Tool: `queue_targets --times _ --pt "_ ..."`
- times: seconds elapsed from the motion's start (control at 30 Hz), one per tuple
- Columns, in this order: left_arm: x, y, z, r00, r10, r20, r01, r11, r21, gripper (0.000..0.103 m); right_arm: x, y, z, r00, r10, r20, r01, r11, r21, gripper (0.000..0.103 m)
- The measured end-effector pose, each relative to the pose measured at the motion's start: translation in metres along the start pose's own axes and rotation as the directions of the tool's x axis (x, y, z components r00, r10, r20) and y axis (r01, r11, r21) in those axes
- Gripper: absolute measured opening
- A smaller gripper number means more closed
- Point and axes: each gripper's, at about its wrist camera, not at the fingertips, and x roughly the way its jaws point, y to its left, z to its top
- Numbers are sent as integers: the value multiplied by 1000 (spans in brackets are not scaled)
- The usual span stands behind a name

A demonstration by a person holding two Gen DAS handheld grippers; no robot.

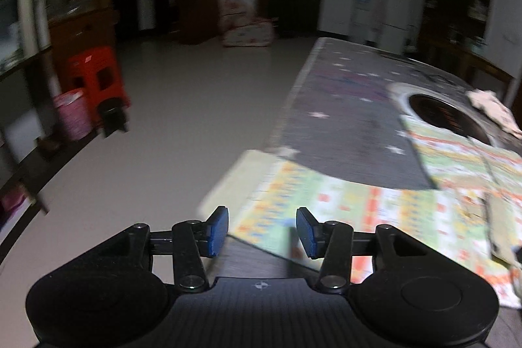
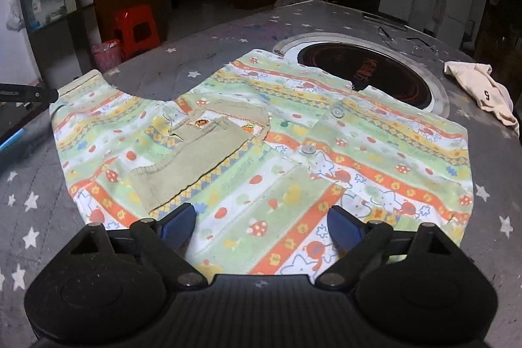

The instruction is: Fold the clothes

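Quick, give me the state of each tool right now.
Left tool: open, holding nothing.
Right tool: open over the patterned shirt, gripping nothing.

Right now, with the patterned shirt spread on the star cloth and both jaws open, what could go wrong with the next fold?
1. The shirt partly covers the round black burner; if that is warm, the fabric may suffer.
2. The left gripper hangs at the table edge, where the sleeve lies; a pull could drag the sleeve off.
3. The right gripper could pinch only the top layer, so the knit collar might bunch.
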Motion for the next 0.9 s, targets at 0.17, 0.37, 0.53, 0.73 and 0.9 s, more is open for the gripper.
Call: queue_targets --times 0.17,0.37,0.53,0.73,0.9 --pt "17 17 4 999 20 -41 -23 997 -76 59 -17 5 3 999 0 41 0 1000 -13 90" --pt "29 28 6 997 -26 -74 14 988 -155 57 -30 15 3 997 9 70 -7 999 -37 90" --pt "28 29 6 998 -20 -56 10 984 -178 35 -40 22 1 995 6 99 1 998 -67 90" --pt "10 23 12 1000 -8 8 10 981 -192 14 -49 21 1 993 6 121 1 999 -53 90" --pt "-16 -2 22 990 -126 60 134 979 -155 11 -51 16 0 992 10 125 -7 1000 -20 90"
